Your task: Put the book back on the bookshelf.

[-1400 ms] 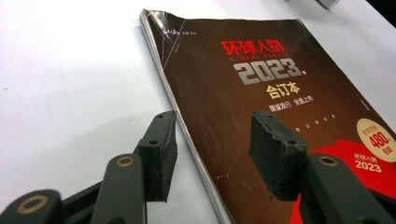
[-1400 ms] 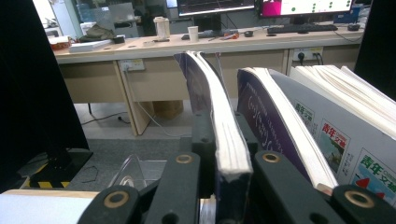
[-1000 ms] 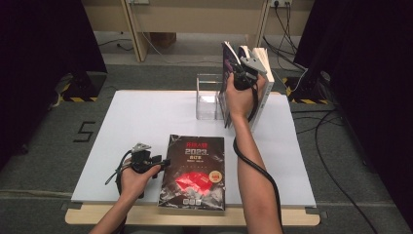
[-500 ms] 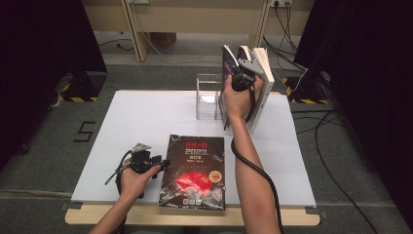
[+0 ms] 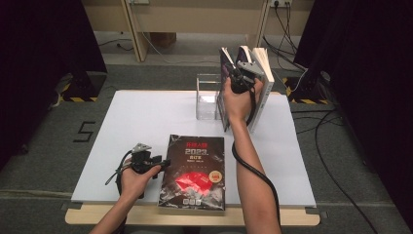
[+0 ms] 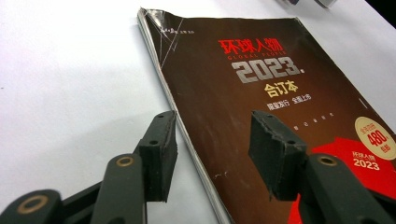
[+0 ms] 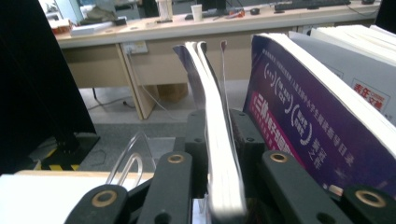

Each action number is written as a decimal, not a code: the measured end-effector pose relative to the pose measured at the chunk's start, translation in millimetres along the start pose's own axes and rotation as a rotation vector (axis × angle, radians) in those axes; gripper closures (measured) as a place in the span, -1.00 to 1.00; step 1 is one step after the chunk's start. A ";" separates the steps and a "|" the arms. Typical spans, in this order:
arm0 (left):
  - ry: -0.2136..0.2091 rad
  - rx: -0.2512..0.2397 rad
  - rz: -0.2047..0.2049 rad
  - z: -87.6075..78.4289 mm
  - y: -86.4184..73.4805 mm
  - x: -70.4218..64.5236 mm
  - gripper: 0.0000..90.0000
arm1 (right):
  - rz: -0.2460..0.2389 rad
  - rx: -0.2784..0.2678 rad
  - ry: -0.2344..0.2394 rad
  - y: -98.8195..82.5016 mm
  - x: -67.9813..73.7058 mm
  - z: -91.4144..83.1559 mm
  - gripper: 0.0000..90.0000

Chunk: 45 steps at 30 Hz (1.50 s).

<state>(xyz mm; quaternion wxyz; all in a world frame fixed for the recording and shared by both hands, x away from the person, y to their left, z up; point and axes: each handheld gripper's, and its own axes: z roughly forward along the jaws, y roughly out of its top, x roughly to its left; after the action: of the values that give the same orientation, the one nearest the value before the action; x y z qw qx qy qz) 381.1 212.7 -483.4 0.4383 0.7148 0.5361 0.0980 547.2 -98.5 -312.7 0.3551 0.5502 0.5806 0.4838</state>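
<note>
right tongs – jaws just easing apart, thin book between them, upright in row at surface's far edge | left tongs – released, astride dark magazine's edge | shelving nearly done

Tool open, straddling magazine edge.

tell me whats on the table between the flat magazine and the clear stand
Nothing: in the high view, bare white table runs from the flat magazine up to the clear stand.

Grey carpet floor, black curtains, wooden desk legs
</note>
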 end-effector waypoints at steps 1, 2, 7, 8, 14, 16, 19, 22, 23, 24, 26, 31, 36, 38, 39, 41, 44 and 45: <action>0.000 0.000 0.000 -0.1 0.0 -0.1 0.13 | 0.007 0.004 0.003 0.0 -0.2 -0.8 0.74; 0.000 0.000 0.000 -0.1 0.0 -0.2 0.13 | 0.006 0.011 0.001 0.0 -0.5 -1.3 0.72; 0.000 0.000 -0.001 0.1 0.1 0.1 0.13 | 0.012 0.038 0.006 0.9 -1.4 -2.6 0.67; 0.001 0.000 -0.001 0.1 0.1 0.1 0.13 | 0.004 0.043 0.002 1.2 -1.1 -2.7 0.66; 0.002 0.002 -0.002 0.3 -0.1 0.2 0.13 | 0.010 0.076 -0.006 2.9 -1.1 -1.1 0.68; 0.004 0.004 -0.001 0.2 -0.1 0.4 0.13 | 0.006 0.083 -0.012 3.9 -2.0 -0.5 0.76; 0.002 0.003 -0.001 0.3 0.0 0.0 0.13 | 0.002 0.101 -0.031 6.3 -3.3 -0.2 0.84; 0.001 0.000 0.001 0.4 0.1 0.1 0.13 | 0.005 0.100 -0.034 6.6 -5.7 -0.5 0.86; 0.002 0.003 0.000 0.3 0.1 0.0 0.13 | 0.002 0.096 -0.035 6.1 -6.0 -0.6 0.86; 0.003 0.003 -0.003 0.4 0.0 -0.1 0.13 | 0.006 0.092 -0.036 5.5 -5.9 -0.9 0.86; 0.003 0.003 -0.001 0.4 0.0 0.0 0.13 | 0.002 0.083 -0.038 4.4 -6.2 -1.2 0.86; 0.003 0.005 0.000 0.4 0.1 0.0 0.13 | 0.005 0.076 -0.036 3.6 -6.2 -1.7 0.87; 0.002 0.003 -0.002 0.4 0.0 0.4 0.13 | 0.003 0.050 -0.034 1.0 -6.9 -2.0 0.87; 0.002 0.003 -0.003 0.3 0.1 0.7 0.13 | 0.010 0.040 -0.032 0.0 -6.3 -2.0 0.87; 0.003 0.003 -0.004 0.3 0.2 0.8 0.13 | 0.010 0.038 -0.030 -0.2 -6.1 -1.8 0.87; 0.002 0.002 -0.003 0.2 0.2 0.8 0.13 | 0.010 0.031 -0.028 0.0 -5.6 -1.4 0.87; 0.003 0.000 -0.004 0.3 0.3 0.9 0.13 | 0.004 0.017 -0.034 0.4 -5.5 -0.3 0.87; 0.003 0.001 -0.003 0.3 0.3 1.1 0.13 | 0.005 0.009 -0.033 0.5 -5.5 0.4 0.87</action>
<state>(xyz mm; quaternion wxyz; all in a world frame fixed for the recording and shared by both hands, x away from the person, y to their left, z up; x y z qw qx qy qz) 381.9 213.5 -483.7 0.4374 0.7139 0.5380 0.0983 548.5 -103.8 -313.0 0.3610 0.5613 0.5753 0.4729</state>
